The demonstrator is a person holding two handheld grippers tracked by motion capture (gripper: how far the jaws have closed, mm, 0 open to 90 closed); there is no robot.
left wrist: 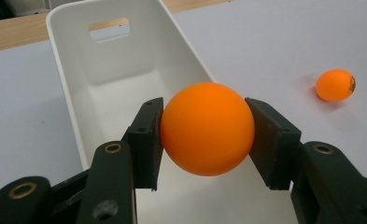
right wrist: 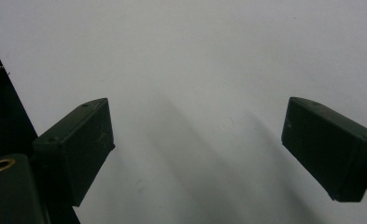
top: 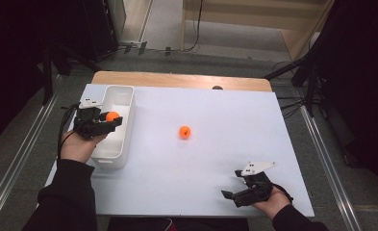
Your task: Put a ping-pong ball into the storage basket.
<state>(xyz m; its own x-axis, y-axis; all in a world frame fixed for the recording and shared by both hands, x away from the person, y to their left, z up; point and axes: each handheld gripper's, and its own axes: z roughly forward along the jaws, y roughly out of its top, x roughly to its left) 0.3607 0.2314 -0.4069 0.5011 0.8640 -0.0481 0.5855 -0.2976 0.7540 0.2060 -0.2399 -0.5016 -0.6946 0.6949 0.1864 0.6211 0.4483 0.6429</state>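
An orange ball (left wrist: 207, 128) is pinched between the two black jaws of my left gripper (left wrist: 204, 140), which is shut on it. In the high view that held ball (top: 112, 116) hangs over the white bin (top: 125, 96) at the table's left, with the left gripper (top: 113, 120) reaching in from the bin's left side. The bin (left wrist: 69, 60) looks bare inside. A second orange ball (top: 184, 132) lies loose on the white table top (top: 225, 115) near the middle, also seen as the loose ball (left wrist: 335, 85) off to the right. My right gripper (top: 232, 185) rests open near the front right, nothing between its jaws (right wrist: 197, 149).
The white table top ends in a wooden strip (top: 177, 79) along the far edge. A small dark object (top: 217, 88) sits at that far edge. Metal rails run along the floor on both sides of the table.
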